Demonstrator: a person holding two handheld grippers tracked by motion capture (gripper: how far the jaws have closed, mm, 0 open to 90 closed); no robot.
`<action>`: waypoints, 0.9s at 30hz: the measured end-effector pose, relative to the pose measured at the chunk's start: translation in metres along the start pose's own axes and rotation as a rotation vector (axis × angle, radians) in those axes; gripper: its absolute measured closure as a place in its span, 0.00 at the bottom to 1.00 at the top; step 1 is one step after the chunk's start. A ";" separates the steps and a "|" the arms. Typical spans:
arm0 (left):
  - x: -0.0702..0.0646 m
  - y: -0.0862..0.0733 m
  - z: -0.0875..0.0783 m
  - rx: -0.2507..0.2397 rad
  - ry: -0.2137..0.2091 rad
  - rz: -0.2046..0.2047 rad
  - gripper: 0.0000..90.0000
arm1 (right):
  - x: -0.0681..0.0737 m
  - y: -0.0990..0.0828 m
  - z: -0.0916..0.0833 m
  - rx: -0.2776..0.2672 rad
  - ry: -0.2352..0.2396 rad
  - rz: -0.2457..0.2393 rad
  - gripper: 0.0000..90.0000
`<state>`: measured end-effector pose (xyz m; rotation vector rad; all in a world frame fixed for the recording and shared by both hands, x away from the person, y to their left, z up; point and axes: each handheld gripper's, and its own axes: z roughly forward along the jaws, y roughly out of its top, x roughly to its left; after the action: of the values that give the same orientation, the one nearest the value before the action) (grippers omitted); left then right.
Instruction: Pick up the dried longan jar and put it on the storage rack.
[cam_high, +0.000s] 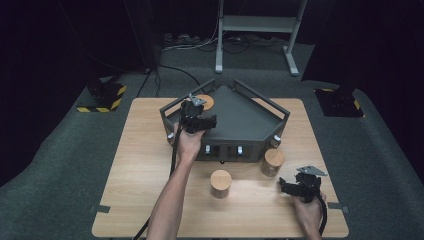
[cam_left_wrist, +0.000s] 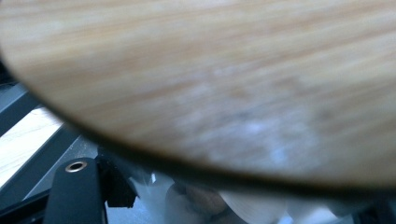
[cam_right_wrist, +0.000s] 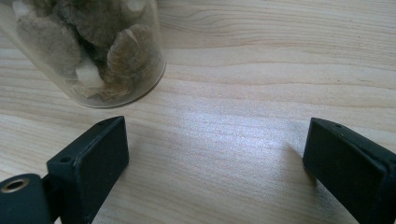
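Patience at our right hand first: the right gripper (cam_high: 292, 189) rests near the front right corner of the table (cam_high: 150, 165), jaws spread wide with nothing between them, and in the right gripper view a glass jar (cam_right_wrist: 93, 51) of pale dried pieces stands just beyond its left jaw, untouched. We judge it should wait there until the other hand is free. Further in, two jars with wooden lids sit on the tabletop, one in the middle (cam_high: 220, 183) and one (cam_high: 272, 162) right by the front of the dark rack (cam_high: 245, 120). Farther still, the left gripper (cam_high: 197, 114) is over the rack's left side, clamped on a jar whose round wooden lid (cam_left_wrist: 224, 79) spreads across the left gripper view, with glass and pale contents showing beneath it. We reckon the step in hand is setting this jar down in the rack. We should keep it upright, lower it until its base is fully borne, clear of the rail, and only then ease the jaws apart and draw straight back, so that the lid is not dragged along.
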<state>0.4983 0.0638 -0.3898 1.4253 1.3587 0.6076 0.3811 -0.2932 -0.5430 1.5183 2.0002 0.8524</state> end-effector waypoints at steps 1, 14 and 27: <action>0.001 0.000 0.000 0.000 -0.002 -0.004 0.29 | 0.000 0.000 0.000 0.000 0.000 0.000 0.07; 0.004 -0.002 -0.002 -0.012 0.004 -0.003 0.29 | 0.000 0.000 0.000 0.000 0.000 0.000 0.07; 0.003 0.001 -0.011 -0.030 -0.024 -0.008 0.12 | 0.000 0.000 0.000 0.000 0.000 0.000 0.07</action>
<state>0.4901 0.0705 -0.3857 1.3984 1.3311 0.6014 0.3811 -0.2932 -0.5430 1.5180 2.0005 0.8527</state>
